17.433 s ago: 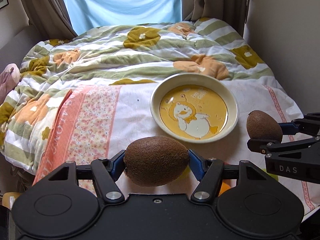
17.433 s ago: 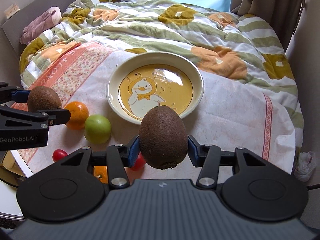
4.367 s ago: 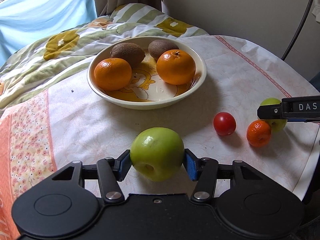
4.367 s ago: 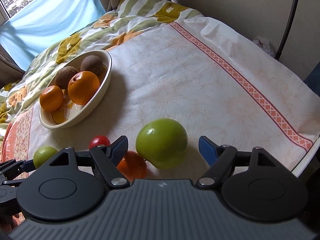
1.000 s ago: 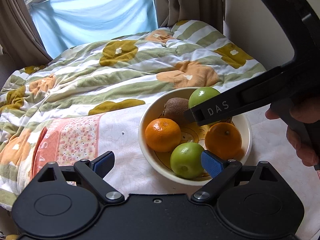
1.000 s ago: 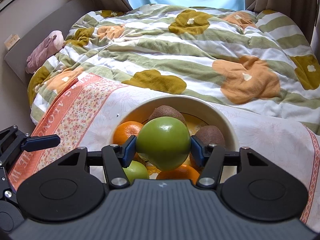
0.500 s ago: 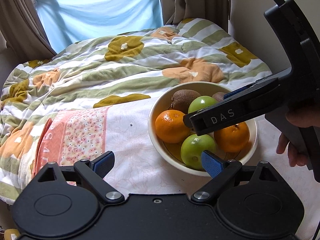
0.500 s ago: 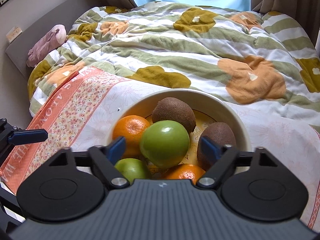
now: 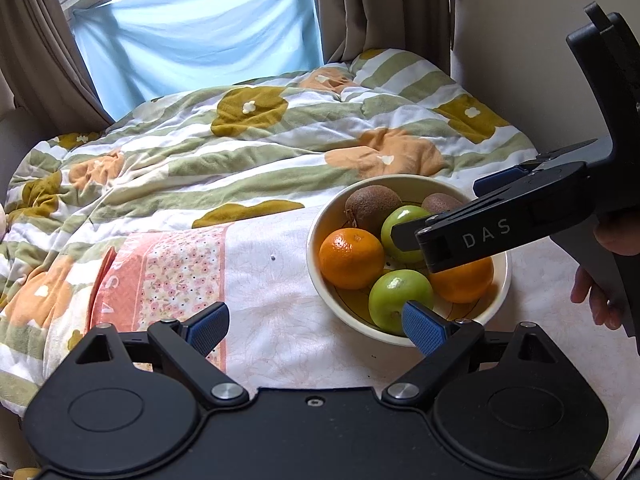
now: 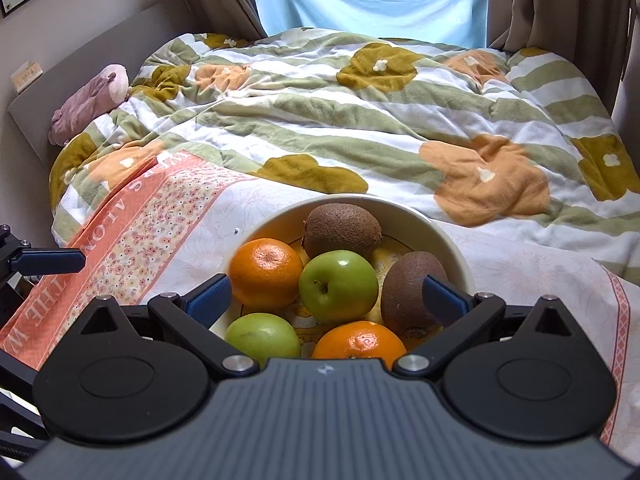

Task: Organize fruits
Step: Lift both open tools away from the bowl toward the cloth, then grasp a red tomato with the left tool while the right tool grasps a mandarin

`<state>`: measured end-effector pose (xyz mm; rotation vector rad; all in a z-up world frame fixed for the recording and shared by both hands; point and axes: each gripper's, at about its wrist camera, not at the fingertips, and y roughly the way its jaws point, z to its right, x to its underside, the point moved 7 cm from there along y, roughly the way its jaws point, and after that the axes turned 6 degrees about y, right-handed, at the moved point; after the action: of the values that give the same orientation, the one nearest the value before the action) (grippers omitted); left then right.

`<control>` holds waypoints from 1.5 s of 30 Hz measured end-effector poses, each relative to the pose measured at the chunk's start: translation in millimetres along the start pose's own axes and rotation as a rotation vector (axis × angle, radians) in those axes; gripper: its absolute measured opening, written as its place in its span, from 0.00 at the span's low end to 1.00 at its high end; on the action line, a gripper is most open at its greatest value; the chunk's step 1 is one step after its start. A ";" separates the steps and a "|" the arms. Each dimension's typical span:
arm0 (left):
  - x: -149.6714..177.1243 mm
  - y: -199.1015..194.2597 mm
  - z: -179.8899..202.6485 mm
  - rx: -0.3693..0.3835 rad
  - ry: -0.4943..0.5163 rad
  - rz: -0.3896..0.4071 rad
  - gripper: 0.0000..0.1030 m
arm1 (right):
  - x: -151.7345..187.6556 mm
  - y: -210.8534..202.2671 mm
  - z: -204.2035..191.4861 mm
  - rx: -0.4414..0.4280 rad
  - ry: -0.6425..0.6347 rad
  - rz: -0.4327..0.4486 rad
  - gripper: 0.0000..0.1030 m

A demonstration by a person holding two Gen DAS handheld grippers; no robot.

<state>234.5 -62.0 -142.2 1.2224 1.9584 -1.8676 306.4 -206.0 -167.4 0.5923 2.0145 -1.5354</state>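
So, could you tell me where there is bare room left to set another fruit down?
The white cloth between the floral pink band and the bowl is bare. The bowl is crowded: two oranges, two green apples and two kiwis fill it, with the open right gripper above.

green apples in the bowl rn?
2. One green apple sits mid-bowl among the kiwis and oranges; the other green apple lies at the near rim, partly hidden. More could be hidden underneath.
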 end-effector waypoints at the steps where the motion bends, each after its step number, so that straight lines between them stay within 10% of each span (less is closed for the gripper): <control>1: -0.7 -3.5 -0.7 -0.001 0.004 0.009 0.93 | -1.1 -5.3 -1.0 0.004 0.003 0.006 1.00; 25: 38.1 -105.4 -36.2 0.075 0.033 0.170 1.00 | 66.3 -163.3 -41.3 0.229 0.179 0.128 1.00; 45: 116.1 -60.0 -13.1 0.184 0.071 -0.046 0.84 | 193.9 -102.8 -101.7 0.095 0.012 -0.144 1.00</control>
<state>125.6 7.2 -167.2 1.3202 1.9005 -2.0949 78.8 -129.4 -196.4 0.5037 2.0402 -1.7240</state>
